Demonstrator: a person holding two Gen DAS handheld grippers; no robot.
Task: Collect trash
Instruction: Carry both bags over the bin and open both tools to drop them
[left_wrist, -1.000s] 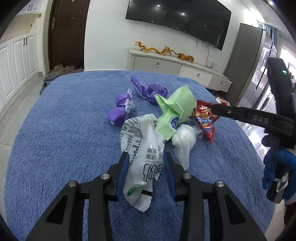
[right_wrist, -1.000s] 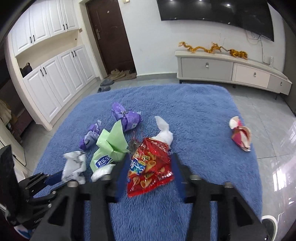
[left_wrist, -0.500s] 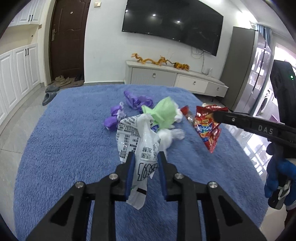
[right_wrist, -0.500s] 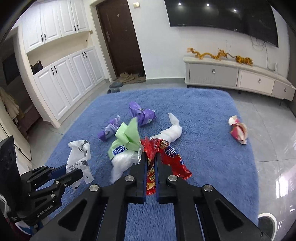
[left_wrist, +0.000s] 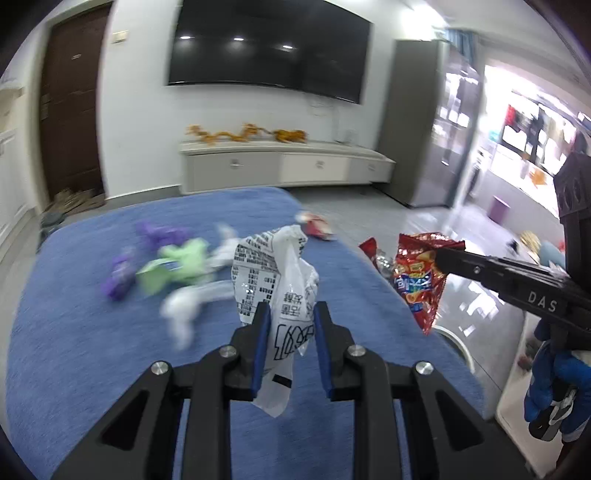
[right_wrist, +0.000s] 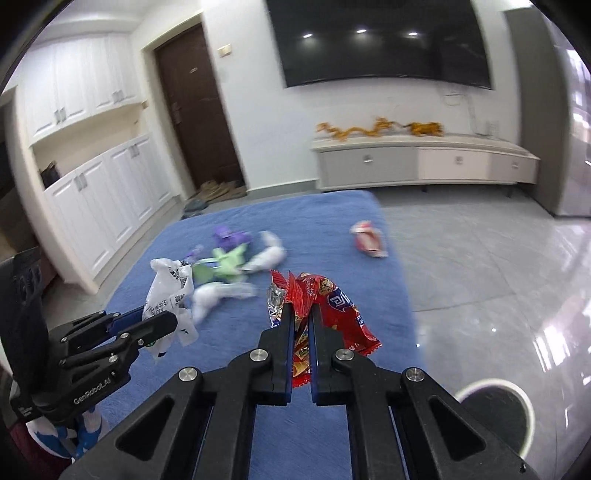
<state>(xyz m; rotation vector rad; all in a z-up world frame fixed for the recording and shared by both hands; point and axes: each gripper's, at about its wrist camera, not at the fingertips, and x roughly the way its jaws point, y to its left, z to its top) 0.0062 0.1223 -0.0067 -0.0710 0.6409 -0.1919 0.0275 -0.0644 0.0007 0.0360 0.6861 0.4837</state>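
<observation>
The left gripper (left_wrist: 288, 325) clamps a crumpled white printed bag (left_wrist: 275, 273), lifted above the blue carpet (left_wrist: 92, 332); the right gripper (right_wrist: 300, 325) pinches a red snack packet (right_wrist: 332, 306), also lifted; behind them on the carpet lie blurred scraps, seemingly a green wrapper (left_wrist: 173, 266), purple wrappers (left_wrist: 120, 275) and white plastic (left_wrist: 188, 306); a small red-and-white wrapper (right_wrist: 367, 240) sits apart near the carpet's edge.

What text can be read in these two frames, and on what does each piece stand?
"DAS": side of the right gripper.
"GenRobotAI", hard to make out: body of the left gripper.
White printed bag: black print, unreadable.
Red snack bag: blue label, unreadable.
</observation>
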